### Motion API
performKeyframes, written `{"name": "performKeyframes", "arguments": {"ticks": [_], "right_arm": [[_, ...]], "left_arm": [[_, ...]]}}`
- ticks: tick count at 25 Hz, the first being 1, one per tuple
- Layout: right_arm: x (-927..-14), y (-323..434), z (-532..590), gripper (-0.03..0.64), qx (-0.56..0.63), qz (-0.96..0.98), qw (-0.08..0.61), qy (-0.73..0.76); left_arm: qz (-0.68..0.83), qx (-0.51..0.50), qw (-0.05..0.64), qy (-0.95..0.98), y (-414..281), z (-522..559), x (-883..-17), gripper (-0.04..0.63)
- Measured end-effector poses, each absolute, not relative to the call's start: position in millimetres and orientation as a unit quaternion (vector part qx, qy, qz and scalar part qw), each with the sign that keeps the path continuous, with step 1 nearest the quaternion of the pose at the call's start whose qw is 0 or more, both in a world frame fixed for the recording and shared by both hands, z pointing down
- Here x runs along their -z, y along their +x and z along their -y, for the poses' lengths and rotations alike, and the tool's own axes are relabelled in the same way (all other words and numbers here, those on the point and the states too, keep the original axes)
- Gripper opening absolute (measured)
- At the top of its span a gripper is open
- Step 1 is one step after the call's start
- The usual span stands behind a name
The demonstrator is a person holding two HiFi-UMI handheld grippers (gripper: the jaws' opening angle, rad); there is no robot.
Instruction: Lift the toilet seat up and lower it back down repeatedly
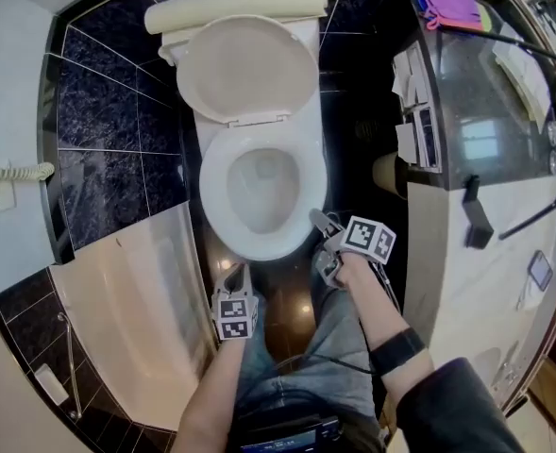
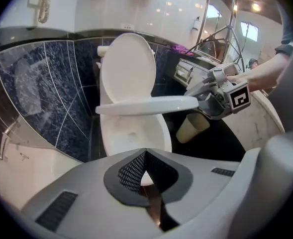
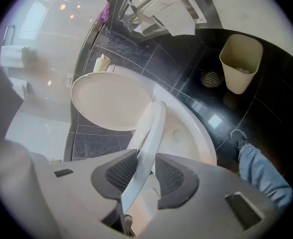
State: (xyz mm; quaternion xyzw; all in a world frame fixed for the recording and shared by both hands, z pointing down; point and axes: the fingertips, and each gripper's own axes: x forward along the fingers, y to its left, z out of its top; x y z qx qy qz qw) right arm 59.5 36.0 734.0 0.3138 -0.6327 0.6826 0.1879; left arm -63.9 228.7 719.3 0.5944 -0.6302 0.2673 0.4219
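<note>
The white toilet seat [image 2: 141, 105] is lifted partway off the bowl [image 2: 131, 131] and lies about level in the left gripper view. The lid [image 1: 244, 69] stands up against the tank. My right gripper [image 1: 317, 220] is shut on the seat's front right edge. In the right gripper view the seat [image 3: 151, 128] runs edge-on between the two dark pads of the right gripper [image 3: 146, 163]. My left gripper [image 1: 238, 274] hangs just in front of the bowl, apart from the seat. Its pads meet at the tips with nothing between them, left gripper [image 2: 145, 156].
A bathtub [image 1: 136, 291] lies close on the left, and a vanity counter [image 1: 485, 111] on the right. A beige bin [image 3: 241, 63] and a floor drain [image 3: 212, 77] sit on the dark tile floor right of the toilet. The person's jeans leg [image 1: 334, 347] stands before the bowl.
</note>
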Motion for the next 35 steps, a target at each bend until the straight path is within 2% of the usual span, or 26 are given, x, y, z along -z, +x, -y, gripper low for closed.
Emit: {"name": "performKeyframes", "arguments": {"ticks": [8,18,19,23,26,35], "right_arm": [[-707.4,47.9,-18.1,0.15,-0.68,0.64,0.191,0.301],[-645.2,21.7,30.8,0.153,-0.668,0.671,0.171,0.274],[-633.8,19.2,36.3,0.126,-0.659,0.682,0.17,0.267],[-588.8,16.5,56.9,0.085,-0.61,0.735,0.169,0.243],[-569.4,24.2,71.4,0.023,-0.567,0.765,0.171,0.252],[-540.9,37.0,89.2,0.015,-0.491,0.816,0.184,0.241]], "left_arm": [[0.672,-0.195,0.41,0.585,-72.6,-145.8,-668.3,0.0],[0.716,-0.16,0.378,0.565,-116.2,-80.5,-612.8,0.0],[0.718,-0.161,0.371,0.566,-121.0,-71.9,-607.6,0.0],[0.725,-0.174,0.334,0.578,-141.9,-32.5,-585.7,0.0],[0.728,-0.173,0.314,0.585,-156.3,-2.4,-571.8,0.0],[0.741,-0.176,0.267,0.59,-198.2,75.6,-551.3,0.0]]}}
